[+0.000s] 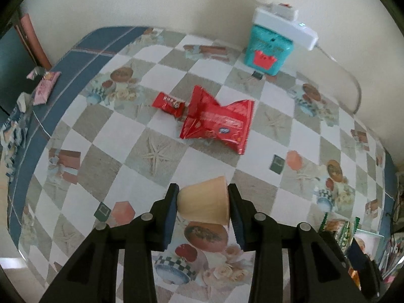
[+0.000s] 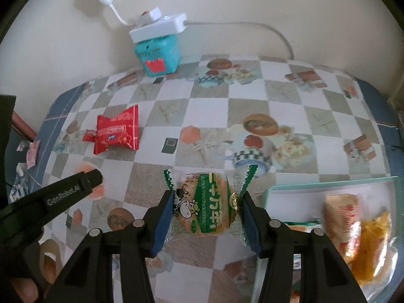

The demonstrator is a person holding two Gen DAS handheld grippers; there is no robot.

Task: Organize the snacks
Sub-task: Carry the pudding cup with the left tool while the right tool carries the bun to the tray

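Note:
My left gripper (image 1: pixel 203 194) is shut on a small tan cup-shaped snack (image 1: pixel 204 205), held on its side above the checkered tablecloth (image 1: pixel 141 131). Beyond it lie a large red snack pack (image 1: pixel 217 121) and a small red pack (image 1: pixel 168 104), touching each other. My right gripper (image 2: pixel 207 197) is shut on a round biscuit in a clear and green wrapper (image 2: pixel 205 209), lifted off the table. The same red packs (image 2: pixel 117 131) lie to the far left in the right wrist view. The left gripper's black body (image 2: pixel 68 189) shows at the left edge there.
A clear bin with a teal rim (image 2: pixel 328 183) sits at the right and holds several wrapped snacks (image 2: pixel 341 214). A teal box with a white power strip on top (image 1: pixel 267 48) stands against the back wall. Pink packs (image 1: pixel 45 87) lie at the table's left edge.

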